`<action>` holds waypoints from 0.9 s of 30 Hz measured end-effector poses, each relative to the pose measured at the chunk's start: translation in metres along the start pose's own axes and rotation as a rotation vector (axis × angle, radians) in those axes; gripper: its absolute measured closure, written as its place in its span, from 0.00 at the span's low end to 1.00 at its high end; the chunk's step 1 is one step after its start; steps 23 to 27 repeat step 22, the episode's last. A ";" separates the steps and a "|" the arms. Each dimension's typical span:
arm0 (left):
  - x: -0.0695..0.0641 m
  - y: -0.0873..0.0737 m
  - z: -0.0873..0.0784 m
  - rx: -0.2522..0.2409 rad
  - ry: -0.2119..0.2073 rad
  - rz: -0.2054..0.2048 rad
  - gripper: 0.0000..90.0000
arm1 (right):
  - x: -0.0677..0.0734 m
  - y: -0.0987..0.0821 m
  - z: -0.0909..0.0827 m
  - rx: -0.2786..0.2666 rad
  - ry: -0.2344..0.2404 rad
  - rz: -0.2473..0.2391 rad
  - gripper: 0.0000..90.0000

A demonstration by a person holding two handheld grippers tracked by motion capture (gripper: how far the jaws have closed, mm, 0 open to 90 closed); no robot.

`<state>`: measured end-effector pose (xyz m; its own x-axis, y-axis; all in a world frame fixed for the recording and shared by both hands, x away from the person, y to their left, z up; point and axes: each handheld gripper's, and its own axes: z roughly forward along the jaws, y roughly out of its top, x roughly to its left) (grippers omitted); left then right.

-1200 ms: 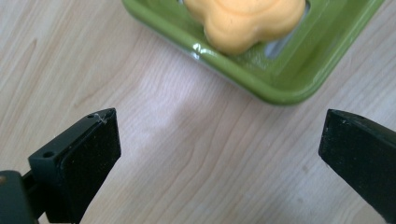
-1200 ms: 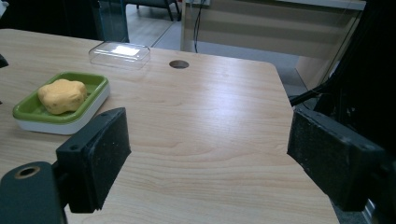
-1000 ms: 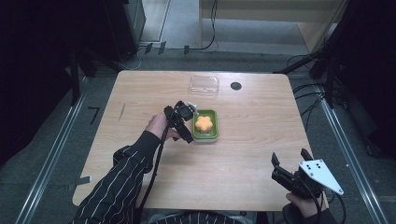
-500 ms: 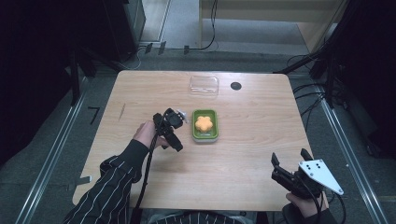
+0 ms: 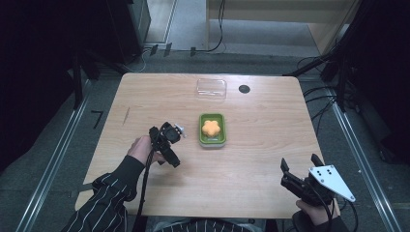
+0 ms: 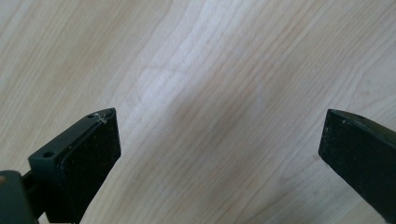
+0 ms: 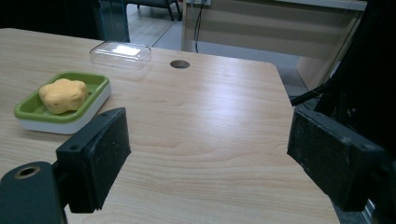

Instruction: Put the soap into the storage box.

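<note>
Black and spread wide, the jaws of the right gripper stood apart with nothing between them, held at the table's near right corner, well apart from the green dish and nearer the person than it. A grey three-cornered plate sat on top of that gripper, and the hand under it came in from the bottom edge. In the right gripper view the same dish lay ahead and to the left of the jaws, with bare wood between.

Closer to the dish, the left gripper hung over the table just beside the dish's left side, apart from it and not touching. Its jaws were also open and empty; in the left gripper view they framed bare pale wood grain. A hand in a striped sleeve held it, a cable trailing down toward the table's near edge.

The dish itself sat near the middle of the table, a green tray on a white base, holding an orange flower-shaped piece.

Beyond the dish, toward the far edge, lay a clear plastic lid, well apart from it. Just right of that lid was a small dark round hole in the tabletop.
</note>
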<state>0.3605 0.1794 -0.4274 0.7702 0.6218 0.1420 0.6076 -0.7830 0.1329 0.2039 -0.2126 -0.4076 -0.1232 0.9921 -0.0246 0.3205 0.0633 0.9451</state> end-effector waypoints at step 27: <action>0.001 -0.040 0.009 0.007 -0.032 -0.025 0.00 | -0.001 0.000 0.000 0.000 -0.005 0.003 0.15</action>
